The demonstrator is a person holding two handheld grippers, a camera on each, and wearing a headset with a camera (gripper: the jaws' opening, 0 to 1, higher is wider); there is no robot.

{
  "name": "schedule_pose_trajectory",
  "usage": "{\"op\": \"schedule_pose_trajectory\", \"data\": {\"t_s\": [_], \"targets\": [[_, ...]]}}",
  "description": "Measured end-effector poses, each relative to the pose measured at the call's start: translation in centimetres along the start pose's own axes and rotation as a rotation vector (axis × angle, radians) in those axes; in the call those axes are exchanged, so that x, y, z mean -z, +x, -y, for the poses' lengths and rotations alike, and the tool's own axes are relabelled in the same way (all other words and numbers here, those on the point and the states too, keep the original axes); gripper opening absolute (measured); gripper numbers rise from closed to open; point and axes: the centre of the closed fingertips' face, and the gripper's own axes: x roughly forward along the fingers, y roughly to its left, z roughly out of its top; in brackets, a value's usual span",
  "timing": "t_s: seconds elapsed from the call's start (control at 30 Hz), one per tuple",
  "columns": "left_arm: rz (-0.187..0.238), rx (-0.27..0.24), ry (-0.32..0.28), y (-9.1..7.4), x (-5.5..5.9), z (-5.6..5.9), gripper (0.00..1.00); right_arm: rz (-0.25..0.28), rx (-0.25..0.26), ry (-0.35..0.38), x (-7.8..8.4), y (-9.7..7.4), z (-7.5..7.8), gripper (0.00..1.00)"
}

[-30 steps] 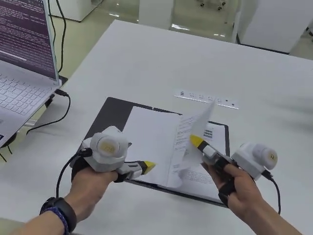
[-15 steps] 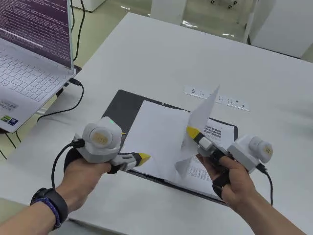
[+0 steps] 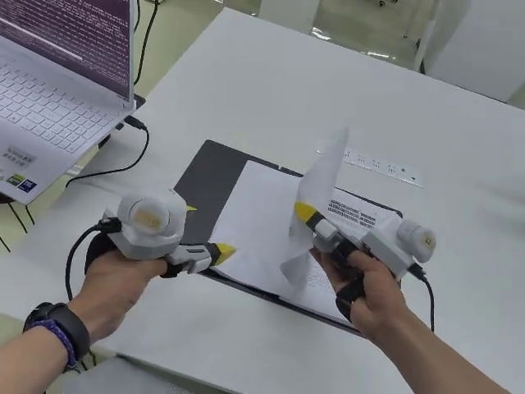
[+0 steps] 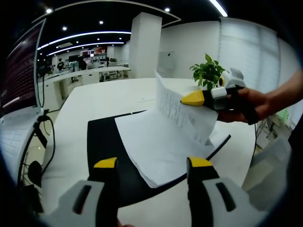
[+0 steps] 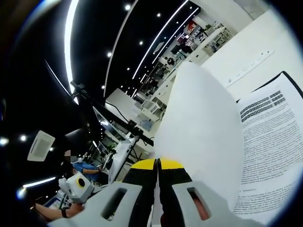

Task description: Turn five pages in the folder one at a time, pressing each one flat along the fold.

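Note:
A black folder [image 3: 201,174] lies open on the white table, a blank page [image 3: 254,222] flat on its left half and a printed page [image 3: 361,215] on its right. My right gripper [image 3: 302,213] is shut on the lower edge of one sheet [image 3: 322,168], which stands nearly upright over the fold. That sheet [image 5: 199,127] rises from the closed jaws in the right gripper view, printed page [image 5: 270,137] beside it. My left gripper [image 3: 216,253] hovers open at the folder's near left edge; its view shows the folder [image 4: 102,142], the raised sheet [image 4: 177,106] and the right gripper [image 4: 194,98].
An open laptop [image 3: 49,90] stands at the far left with a black cable [image 3: 123,168] running along the table towards the folder. A white power strip [image 3: 381,166] lies beyond the folder. The table's near edge [image 3: 205,365] is close behind both hands.
The right gripper has carried the held sheet up and leftward, from slanting over the right half to nearly upright at the fold. The left gripper stays open by the folder's near edge. The camera has shifted.

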Motion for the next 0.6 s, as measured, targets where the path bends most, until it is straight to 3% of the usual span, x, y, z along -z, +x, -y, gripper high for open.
{"op": "schedule_pose_trajectory", "data": {"t_s": [0.6], "targets": [[0.003,-0.022,-0.043,-1.5,1.3,-0.9,0.55,-0.114,0.032,0.042,5.4,5.4,0.8,0.0]]}}
